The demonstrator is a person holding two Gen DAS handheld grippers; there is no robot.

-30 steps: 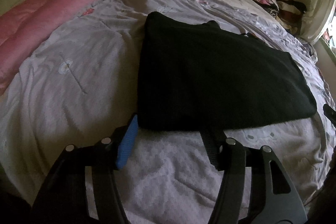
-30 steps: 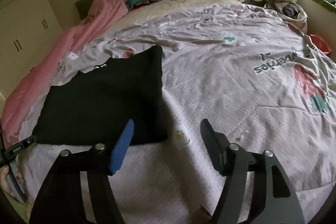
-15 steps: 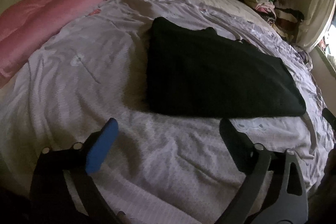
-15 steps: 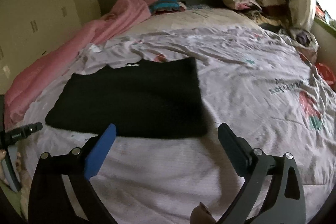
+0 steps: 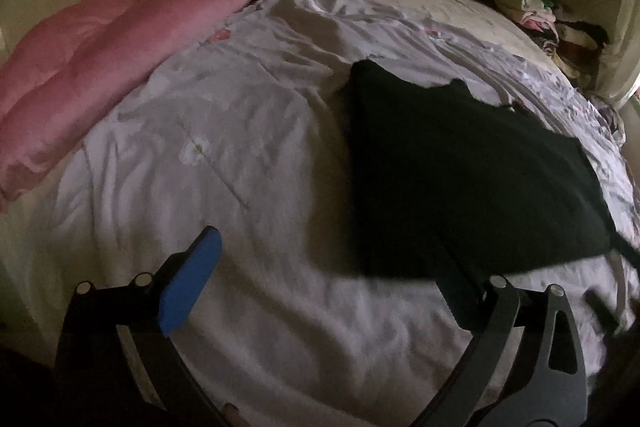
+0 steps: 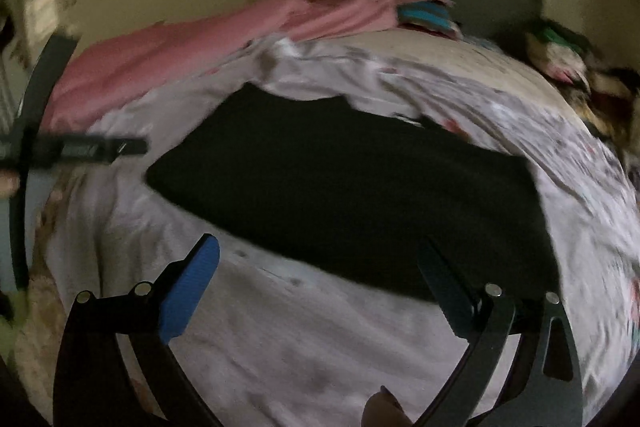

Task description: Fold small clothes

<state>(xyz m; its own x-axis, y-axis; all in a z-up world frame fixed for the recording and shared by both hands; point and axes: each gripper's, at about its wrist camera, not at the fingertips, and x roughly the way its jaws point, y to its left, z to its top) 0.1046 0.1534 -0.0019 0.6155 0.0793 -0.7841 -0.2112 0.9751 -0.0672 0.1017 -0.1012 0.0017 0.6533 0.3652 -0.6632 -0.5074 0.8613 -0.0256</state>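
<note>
While the black garment (image 5: 460, 167) lies folded flat on the pale bedsheet (image 5: 224, 163), the left gripper (image 5: 332, 279) and right gripper (image 6: 320, 279) hover near its front edge, jaws spread wide, gripping nothing. Beyond the garment lies a pink blanket (image 5: 120, 31).

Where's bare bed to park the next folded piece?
Free: the pale sheet between the pink quilt and the folded black garment, and the strip between the garment's near edge and both open claws, left and right. Crowded: the clothes pile at the far right corner by the headboard.
</note>
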